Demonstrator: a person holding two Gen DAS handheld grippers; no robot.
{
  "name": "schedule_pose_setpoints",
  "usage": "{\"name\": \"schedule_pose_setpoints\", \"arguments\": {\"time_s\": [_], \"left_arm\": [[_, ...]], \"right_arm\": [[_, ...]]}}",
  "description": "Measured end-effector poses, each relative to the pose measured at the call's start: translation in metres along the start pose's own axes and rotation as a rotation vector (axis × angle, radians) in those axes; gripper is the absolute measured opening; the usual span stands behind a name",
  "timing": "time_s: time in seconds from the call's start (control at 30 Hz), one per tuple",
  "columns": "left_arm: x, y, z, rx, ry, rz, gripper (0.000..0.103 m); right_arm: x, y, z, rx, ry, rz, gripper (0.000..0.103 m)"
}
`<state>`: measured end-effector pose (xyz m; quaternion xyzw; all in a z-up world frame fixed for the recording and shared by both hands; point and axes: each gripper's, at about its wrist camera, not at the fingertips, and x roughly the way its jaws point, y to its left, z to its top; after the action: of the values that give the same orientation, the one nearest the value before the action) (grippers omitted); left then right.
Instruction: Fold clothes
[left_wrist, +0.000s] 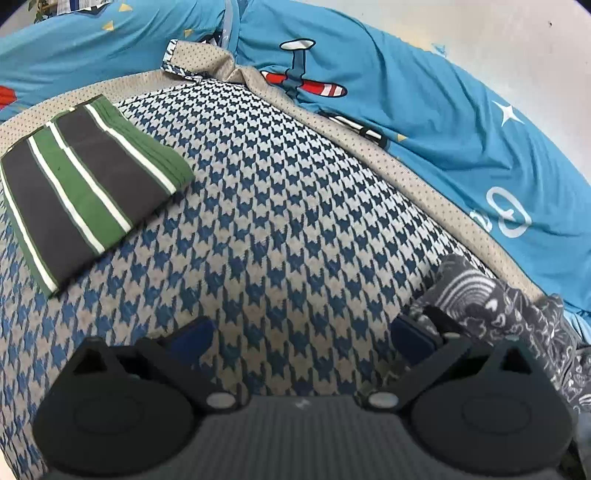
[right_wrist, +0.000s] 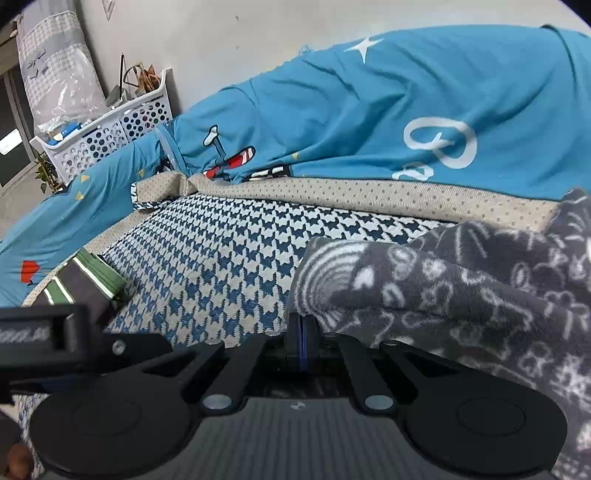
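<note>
The left gripper (left_wrist: 301, 338) hovers spread over the houndstooth mat (left_wrist: 280, 206). The right gripper (right_wrist: 303, 334) is pressed together beside the grey fleece garment (right_wrist: 461, 280); whether it pinches fabric is unclear. On the mat's far-left corner lies 1 folded striped garment (left_wrist: 85, 188).

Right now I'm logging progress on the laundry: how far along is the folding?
Done: the striped garment lies folded flat on the houndstooth mat. In hand: the right gripper has its jaws shut at the edge of the grey patterned fleece, which is still rumpled. The left gripper is open and empty. Left: folding the fleece.
</note>
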<state>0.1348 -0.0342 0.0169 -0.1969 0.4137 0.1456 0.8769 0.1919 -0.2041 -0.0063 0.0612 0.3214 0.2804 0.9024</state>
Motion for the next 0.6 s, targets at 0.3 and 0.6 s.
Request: {"name": "schedule_pose_setpoints", "arguments": {"time_s": [0.3, 0.6], "left_arm": [[-0.012, -0.015, -0.006, 0.062, -0.005, -0.054, 0.103], [-0.015, -0.047, -0.028, 0.179, 0.021, -0.116, 0.103]], "right_arm": [[-0.079, -0.006, -0.01, 0.018, -0.053, -0.06, 0.003], [-0.156, -0.034, -0.045, 0.063, -0.024, -0.204, 0.013]]}}
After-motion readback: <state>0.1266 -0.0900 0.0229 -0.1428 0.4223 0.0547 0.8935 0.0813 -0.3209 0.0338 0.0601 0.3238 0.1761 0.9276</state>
